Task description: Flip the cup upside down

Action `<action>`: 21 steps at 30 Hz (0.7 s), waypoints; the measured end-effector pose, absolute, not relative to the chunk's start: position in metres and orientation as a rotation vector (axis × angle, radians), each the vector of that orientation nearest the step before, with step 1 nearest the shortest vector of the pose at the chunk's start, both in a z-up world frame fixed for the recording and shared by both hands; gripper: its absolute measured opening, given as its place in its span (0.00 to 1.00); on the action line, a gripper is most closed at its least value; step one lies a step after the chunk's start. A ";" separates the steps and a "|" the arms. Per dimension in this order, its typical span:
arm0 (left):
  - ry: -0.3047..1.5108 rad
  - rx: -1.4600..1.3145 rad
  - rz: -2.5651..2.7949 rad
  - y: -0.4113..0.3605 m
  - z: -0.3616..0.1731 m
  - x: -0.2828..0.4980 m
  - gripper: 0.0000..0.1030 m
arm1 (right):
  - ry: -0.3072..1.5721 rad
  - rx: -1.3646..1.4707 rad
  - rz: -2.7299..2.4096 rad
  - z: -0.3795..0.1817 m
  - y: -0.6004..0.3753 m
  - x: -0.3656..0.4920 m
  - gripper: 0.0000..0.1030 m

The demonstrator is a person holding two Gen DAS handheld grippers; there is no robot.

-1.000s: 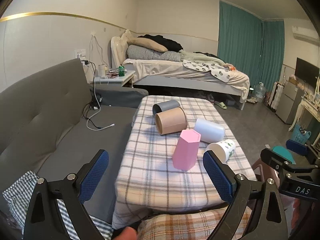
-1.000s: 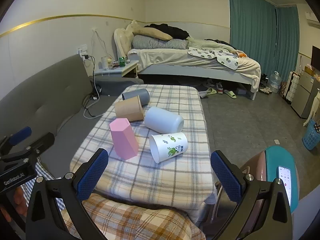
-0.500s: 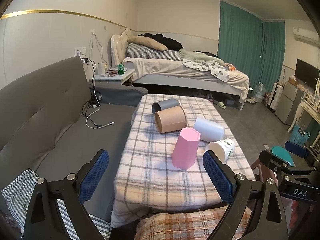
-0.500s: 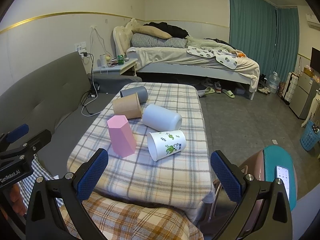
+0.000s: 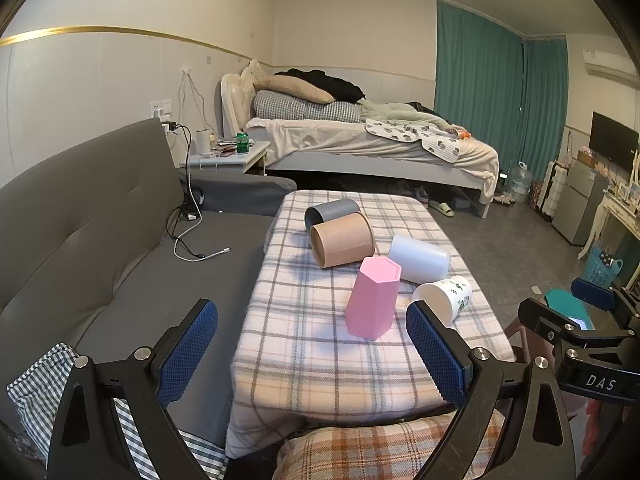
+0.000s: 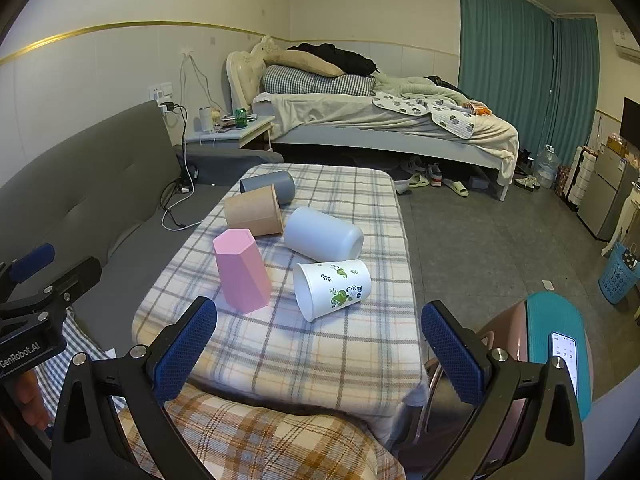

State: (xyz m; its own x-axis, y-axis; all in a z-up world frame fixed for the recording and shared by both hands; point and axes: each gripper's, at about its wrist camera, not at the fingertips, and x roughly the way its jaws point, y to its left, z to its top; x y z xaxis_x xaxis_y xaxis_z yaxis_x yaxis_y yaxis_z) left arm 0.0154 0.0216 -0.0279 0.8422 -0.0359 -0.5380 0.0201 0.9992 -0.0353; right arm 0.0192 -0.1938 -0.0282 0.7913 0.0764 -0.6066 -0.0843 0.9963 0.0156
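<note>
Five cups are on a plaid-covered table. A pink hexagonal cup stands upside down. A white cup with green print, a plain white cup, a tan cup and a grey cup lie on their sides. My left gripper is open and empty, short of the table's near edge. My right gripper is open and empty above the near edge.
A grey sofa with cables runs along the table's left. A plaid cushion lies in front. A stool with a phone stands at the right. A bed and nightstand are behind.
Both grippers have drawn back and risen slightly, so the table looks a little farther away. The cups have not moved. Both stay open.
</note>
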 end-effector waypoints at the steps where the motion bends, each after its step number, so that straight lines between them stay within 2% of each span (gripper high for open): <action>1: 0.569 -0.030 -0.031 0.022 -0.028 0.015 0.95 | 0.653 -0.011 0.086 -0.028 -0.194 0.020 1.00; 21: 0.578 -0.036 -0.039 0.020 -0.033 0.015 0.95 | 0.661 -0.013 0.090 -0.030 -0.192 0.020 1.00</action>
